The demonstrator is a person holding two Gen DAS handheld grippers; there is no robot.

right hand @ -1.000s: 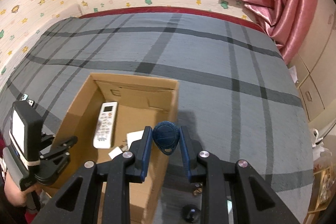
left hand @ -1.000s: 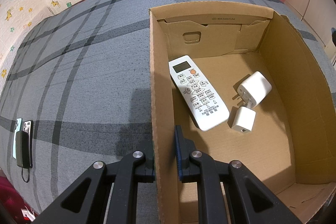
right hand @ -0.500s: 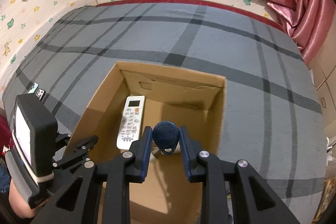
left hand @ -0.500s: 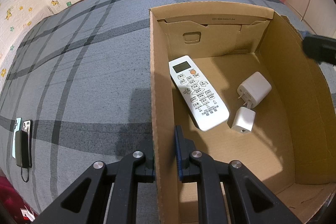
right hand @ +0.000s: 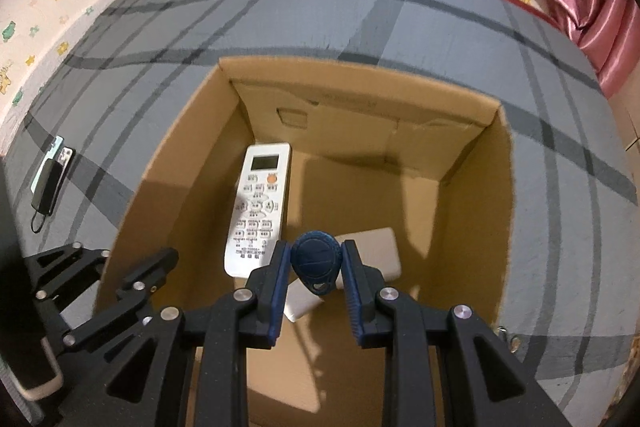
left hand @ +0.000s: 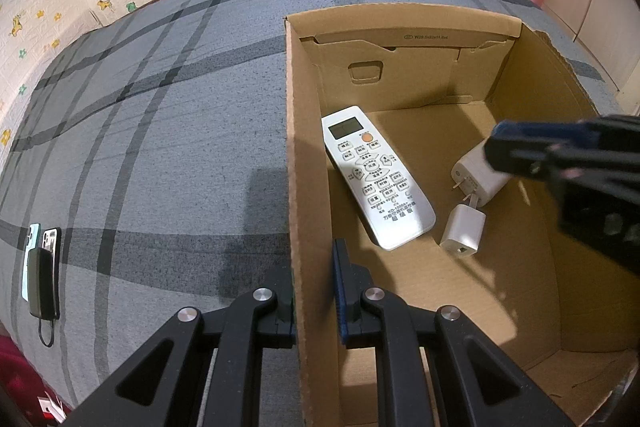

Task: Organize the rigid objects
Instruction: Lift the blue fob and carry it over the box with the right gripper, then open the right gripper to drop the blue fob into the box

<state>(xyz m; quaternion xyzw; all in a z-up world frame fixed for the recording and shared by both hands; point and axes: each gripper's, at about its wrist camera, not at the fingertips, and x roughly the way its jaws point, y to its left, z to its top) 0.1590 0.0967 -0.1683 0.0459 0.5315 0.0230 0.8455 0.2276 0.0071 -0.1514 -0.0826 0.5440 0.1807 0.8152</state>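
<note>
The left gripper (left hand: 314, 291) is clamped on the near left wall of the open brown cardboard box (left hand: 296, 131), one finger outside the wall and one inside, pressed tight against the card. The box stands on a bed covered with a grey sheet crossed by dark stripes (left hand: 160, 147).

The right gripper (right hand: 316, 267) holds a dark blue teardrop-shaped plastic key fob (right hand: 316, 261) between its blue-padded fingers (right hand: 280, 283), narrow end towards the camera. It hangs above the inside of the box, over the chargers.

Only the left wrist view shows the box contents clearly: a white air-conditioner remote control with a small screen and an orange button (left hand: 376, 177) lies flat on the box floor near the left wall. Beside it lie a large white plug-in charger block (left hand: 476, 179) and a smaller white cube charger (left hand: 462, 231), touching or nearly touching at the prongs. In this view the right gripper comes in from the right edge as a blurred black and blue shape, covering part of the large charger; the fob cannot be made out here.

The right wrist view shows the fob and the grip on it, but hides most of the two chargers behind the fingers. It also shows the left gripper's black frame at the lower left, at the box wall.

Both views show two phones and a black power bank with a cable (left hand: 42, 267) lying on the sheet, well apart from the box on its left.
</note>
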